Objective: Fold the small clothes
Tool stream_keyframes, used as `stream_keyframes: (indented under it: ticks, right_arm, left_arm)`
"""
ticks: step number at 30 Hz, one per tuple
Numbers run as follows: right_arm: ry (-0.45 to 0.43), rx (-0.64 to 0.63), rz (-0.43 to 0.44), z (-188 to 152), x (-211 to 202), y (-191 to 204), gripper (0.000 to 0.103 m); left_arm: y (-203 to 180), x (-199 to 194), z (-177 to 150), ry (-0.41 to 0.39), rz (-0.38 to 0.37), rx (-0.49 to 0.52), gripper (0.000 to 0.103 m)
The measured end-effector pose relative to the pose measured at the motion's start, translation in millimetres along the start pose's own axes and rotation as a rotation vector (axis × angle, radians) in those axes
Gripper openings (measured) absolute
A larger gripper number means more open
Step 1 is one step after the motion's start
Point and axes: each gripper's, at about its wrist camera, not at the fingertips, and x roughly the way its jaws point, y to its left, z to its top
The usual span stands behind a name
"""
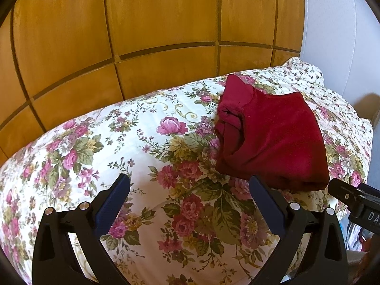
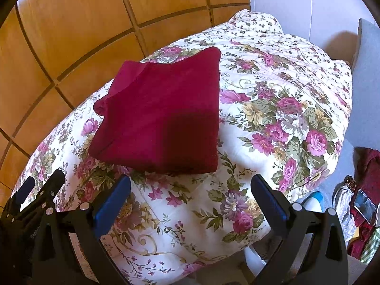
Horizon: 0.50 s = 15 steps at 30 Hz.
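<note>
Garment | dark red | folded, layered | on floral quilt

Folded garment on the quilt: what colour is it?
Plain dark red garment; the right wrist view shows it best.

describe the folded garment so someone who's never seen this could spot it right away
Find the floral quilt in front of the tan wood-panelled wall. On it lies the folded dark red garment, a flat, plain square. It is the only solid-coloured thing on the pattern of pink roses and green leaves.

Folded red garment on floral quilt; left gripper fingers spread.
</note>
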Motion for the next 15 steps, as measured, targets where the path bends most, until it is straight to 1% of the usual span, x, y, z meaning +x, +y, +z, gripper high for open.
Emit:
stream_keyframes:
  ticks: [8, 11, 15]
  right_arm:
    - [0.002, 0.002, -0.001, -0.9, 0.3, -0.3, 0.101]
    - [0.004, 0.002, 0.000, -1.0, 0.6, -0.2, 0.101]
    - [0.009, 0.003, 0.003, -1.5, 1.8, -0.4, 0.101]
  left_arm:
    - [1.7, -2.6, 1.0, -0.013, 0.001, -0.001, 0.099]
    - [4.2, -4.5, 0.1, -0.023, 0.016, -0.021, 0.099]
    - [4.0, -4.2, 0.4, -0.025, 0.027, -0.007, 0.099]
